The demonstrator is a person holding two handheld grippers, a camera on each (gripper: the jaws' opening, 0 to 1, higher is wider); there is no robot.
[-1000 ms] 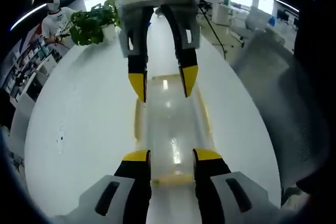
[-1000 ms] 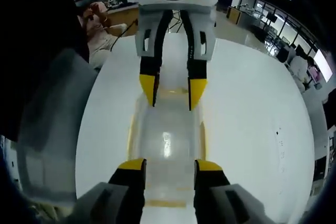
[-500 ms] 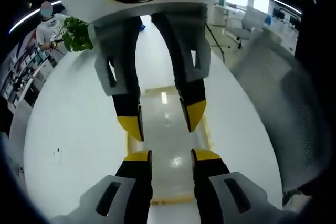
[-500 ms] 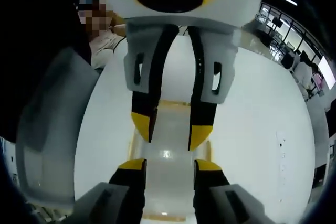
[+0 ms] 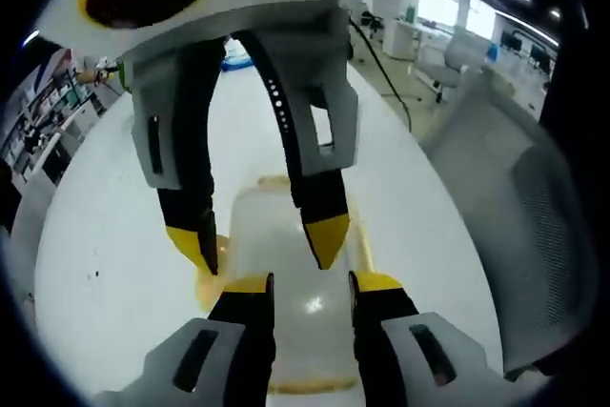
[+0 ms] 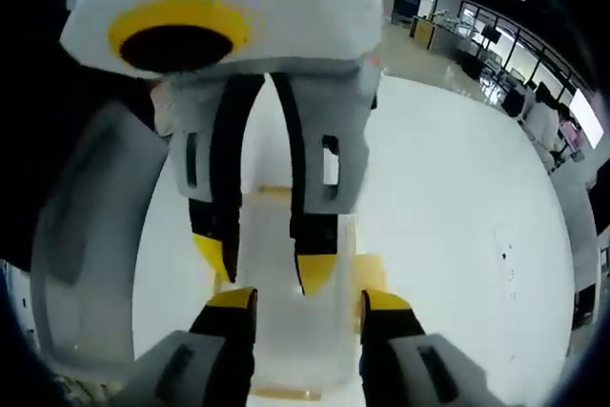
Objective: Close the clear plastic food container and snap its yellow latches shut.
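on white desk (image 5: 86, 235), between both tongs: clear box (image 5: 276, 235), light, thin-walled, glossy, slippery, with rounded lid and yellow latches (image 5: 362, 245). best pressed at latch edges, not mid-lid. left tongs (image 5: 307, 283) and right tongs (image 6: 305, 300) parted, holding nothing.

In the left gripper view, the right gripper (image 5: 262, 253) hangs close in front and hides most of the clear container (image 5: 272, 226); its yellow latches (image 5: 208, 278) show only as blurred slivers, so whether they are snapped cannot be told. In the right gripper view, the left gripper (image 6: 265, 259) likewise covers the container's far end, and the people at the worktop's (image 6: 457, 197) far edge are too small to make out.
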